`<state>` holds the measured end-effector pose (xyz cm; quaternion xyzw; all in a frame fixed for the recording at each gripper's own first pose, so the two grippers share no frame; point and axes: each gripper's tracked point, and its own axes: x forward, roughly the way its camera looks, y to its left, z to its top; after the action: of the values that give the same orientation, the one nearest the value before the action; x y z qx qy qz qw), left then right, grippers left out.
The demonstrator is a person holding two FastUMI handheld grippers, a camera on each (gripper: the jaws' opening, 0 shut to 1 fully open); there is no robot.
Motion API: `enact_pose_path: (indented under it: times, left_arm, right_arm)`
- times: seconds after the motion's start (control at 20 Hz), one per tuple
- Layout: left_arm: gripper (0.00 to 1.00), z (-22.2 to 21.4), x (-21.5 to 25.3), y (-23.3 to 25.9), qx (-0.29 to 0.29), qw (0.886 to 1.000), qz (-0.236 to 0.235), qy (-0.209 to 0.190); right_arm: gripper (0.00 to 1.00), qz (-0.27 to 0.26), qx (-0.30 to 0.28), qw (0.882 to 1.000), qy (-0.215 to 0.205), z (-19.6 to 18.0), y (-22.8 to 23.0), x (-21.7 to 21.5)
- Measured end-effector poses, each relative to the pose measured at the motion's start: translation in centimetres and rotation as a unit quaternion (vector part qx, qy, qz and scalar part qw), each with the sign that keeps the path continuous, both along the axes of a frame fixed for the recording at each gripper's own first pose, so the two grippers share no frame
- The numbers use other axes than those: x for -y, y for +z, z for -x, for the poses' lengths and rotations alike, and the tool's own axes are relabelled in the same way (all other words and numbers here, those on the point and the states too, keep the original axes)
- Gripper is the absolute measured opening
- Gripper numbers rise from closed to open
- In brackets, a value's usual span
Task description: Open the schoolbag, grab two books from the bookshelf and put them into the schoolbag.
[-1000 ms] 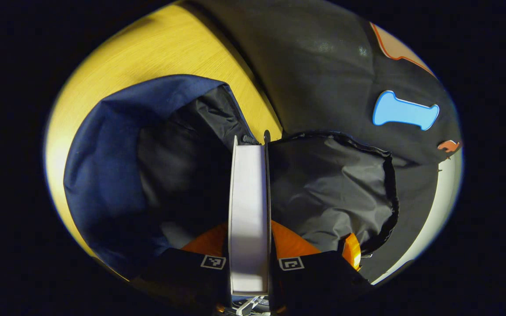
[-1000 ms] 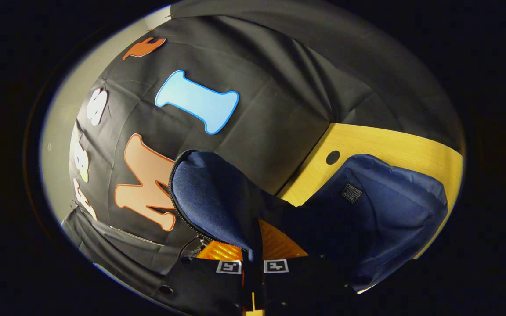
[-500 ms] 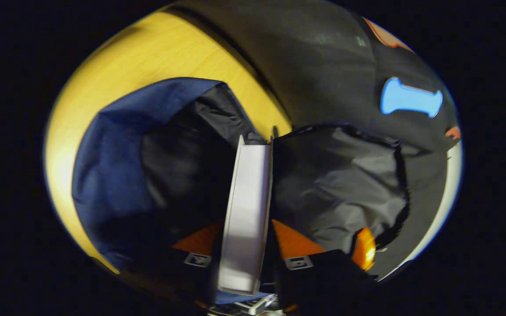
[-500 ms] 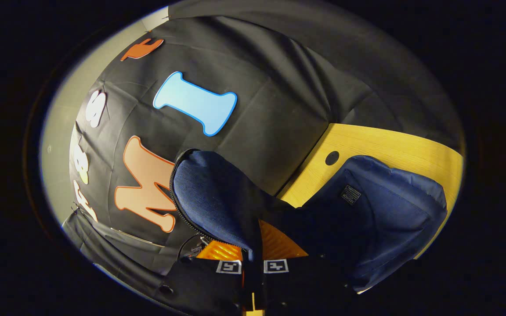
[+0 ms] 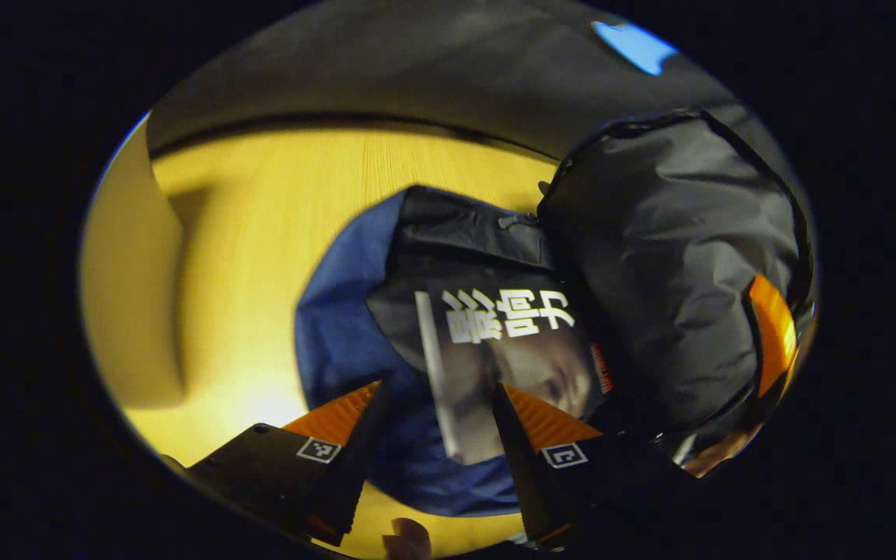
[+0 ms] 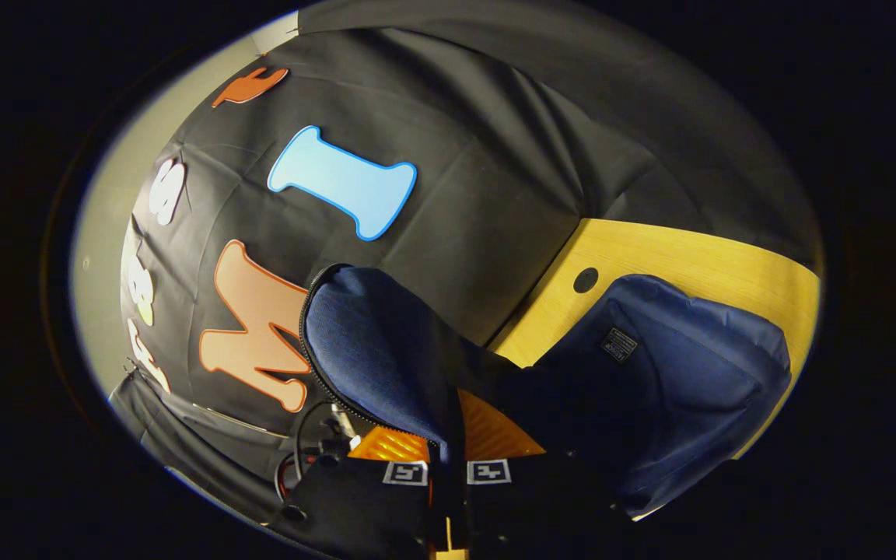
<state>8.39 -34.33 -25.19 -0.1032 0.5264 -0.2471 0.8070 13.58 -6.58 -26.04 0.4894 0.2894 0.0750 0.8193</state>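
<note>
A: What is seen of the setting?

B: A yellow wooden table (image 5: 261, 257) is seen against a wall of black cloth. On the table a dark blue schoolbag (image 5: 339, 342) is laid, with its mouth opened and its black lining shown.

A: Where is the book?

B: In the left gripper view a book (image 5: 510, 365) is seen inside the bag's mouth, lying cover up against the lining. White characters and a photograph are printed on the cover; its pale page edge is turned to the left.

A: How is the left gripper set?

B: The left gripper (image 5: 436, 424) is held above the bag with its jaws spread wide. Nothing is gripped; the book is seen through the gap, apart from both fingers.

A: And the right gripper?

B: In the right gripper view the right gripper (image 6: 448, 447) is closed narrowly on the flap (image 6: 378, 342) of the bag, which is held up with its zip edge curving to the left. The cloth is pinched between both fingers. The rest of the bag (image 6: 681, 365) is seen slumped on the table to the right, near a round hole in the tabletop. In the left gripper view the raised flap (image 5: 681, 249) shows its black lining.
</note>
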Motion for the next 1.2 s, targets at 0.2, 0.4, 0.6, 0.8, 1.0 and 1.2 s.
enact_pose_path:
  times: [0.2,0.4,0.6,0.8,1.0,1.2]
  left_arm:
    - [0.93,-3.1,-7.1,2.8,0.147,0.976,-0.149,-0.062]
    - [0.97,-4.0,-12.8,6.1,0.204,0.96,-0.186,-0.036]
    - [0.97,-3.9,-19.4,10.5,0.244,0.952,-0.184,0.022]
    - [0.97,-4.0,-26.0,15.2,0.284,0.938,-0.184,0.079]
    - [0.96,-3.6,-33.3,19.4,0.305,0.926,-0.179,0.131]
    - [0.96,-3.4,-39.2,21.2,0.308,0.918,-0.197,0.153]
  right_arm:
    - [0.04,-0.001,-0.001,1.0,0.0,0.1,-0.2,0.0]
    - [0.04,0.001,-0.003,1.0,0.002,0.3,-0.4,-0.3]
    - [0.04,0.007,-0.004,1.0,0.004,0.2,-0.6,-0.3]
    - [0.04,0.017,-0.006,1.0,0.009,0.3,-0.7,-0.6]
    - [0.04,0.027,-0.006,1.0,0.007,0.4,-0.6,-0.4]
    - [0.05,0.034,-0.007,0.999,0.005,0.6,-0.5,-0.3]
